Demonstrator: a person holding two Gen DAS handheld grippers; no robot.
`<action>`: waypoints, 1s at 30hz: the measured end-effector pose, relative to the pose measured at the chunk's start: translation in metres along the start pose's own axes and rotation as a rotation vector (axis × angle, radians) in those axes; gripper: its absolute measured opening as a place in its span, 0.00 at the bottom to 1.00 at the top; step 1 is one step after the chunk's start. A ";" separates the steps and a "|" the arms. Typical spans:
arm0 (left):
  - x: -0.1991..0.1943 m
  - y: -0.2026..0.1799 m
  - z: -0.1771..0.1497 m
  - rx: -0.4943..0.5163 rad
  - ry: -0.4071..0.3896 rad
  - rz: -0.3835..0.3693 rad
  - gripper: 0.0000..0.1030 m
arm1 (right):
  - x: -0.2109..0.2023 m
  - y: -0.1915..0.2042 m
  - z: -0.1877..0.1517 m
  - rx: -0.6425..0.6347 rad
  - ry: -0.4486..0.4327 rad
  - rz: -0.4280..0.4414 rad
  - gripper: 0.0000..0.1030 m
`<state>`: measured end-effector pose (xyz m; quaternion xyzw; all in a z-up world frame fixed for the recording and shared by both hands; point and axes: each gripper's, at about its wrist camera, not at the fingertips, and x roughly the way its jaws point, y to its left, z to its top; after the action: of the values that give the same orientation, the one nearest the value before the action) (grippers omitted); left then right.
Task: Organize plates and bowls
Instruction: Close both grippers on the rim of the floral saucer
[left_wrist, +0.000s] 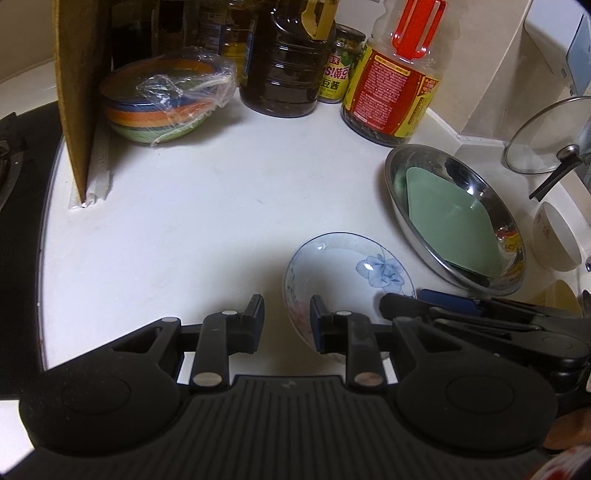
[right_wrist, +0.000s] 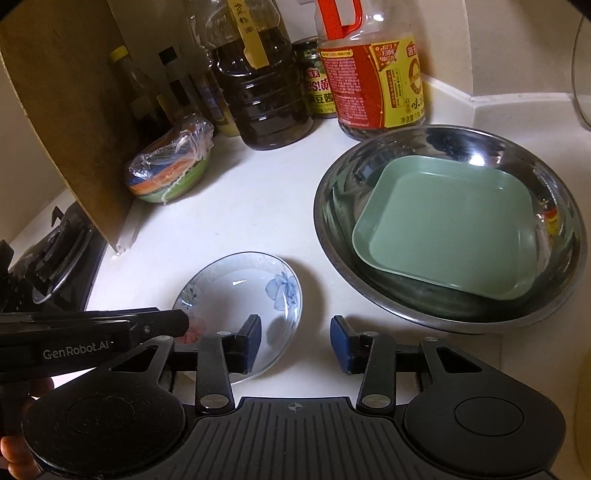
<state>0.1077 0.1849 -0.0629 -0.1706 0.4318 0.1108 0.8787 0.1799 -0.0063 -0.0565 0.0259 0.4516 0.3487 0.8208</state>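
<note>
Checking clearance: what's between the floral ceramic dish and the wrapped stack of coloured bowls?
Only bare white countertop between the blue-flowered ceramic dish and the plastic-wrapped stack of coloured bowls; both wrist views show it.

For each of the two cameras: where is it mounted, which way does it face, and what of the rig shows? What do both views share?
Left wrist: sits on the left gripper, facing along its open fingers over the counter toward the bottles; the right gripper enters from the right.
Right wrist: sits on the right gripper, facing the same counter from further right; the left gripper enters from the left.
Shared: flower dish, steel basin holding a green plate, wrapped bowls.
</note>
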 end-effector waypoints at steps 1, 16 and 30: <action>0.001 0.000 0.000 0.002 0.000 -0.003 0.23 | 0.001 0.000 0.000 0.001 0.000 0.001 0.40; 0.013 -0.004 0.003 0.029 0.012 -0.013 0.21 | 0.006 0.005 0.001 -0.007 -0.004 0.001 0.23; 0.016 -0.005 0.001 0.034 0.012 0.000 0.10 | 0.007 0.006 0.000 -0.033 0.004 -0.013 0.11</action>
<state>0.1193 0.1811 -0.0739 -0.1561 0.4390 0.1024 0.8789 0.1791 0.0028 -0.0598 0.0087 0.4474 0.3510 0.8225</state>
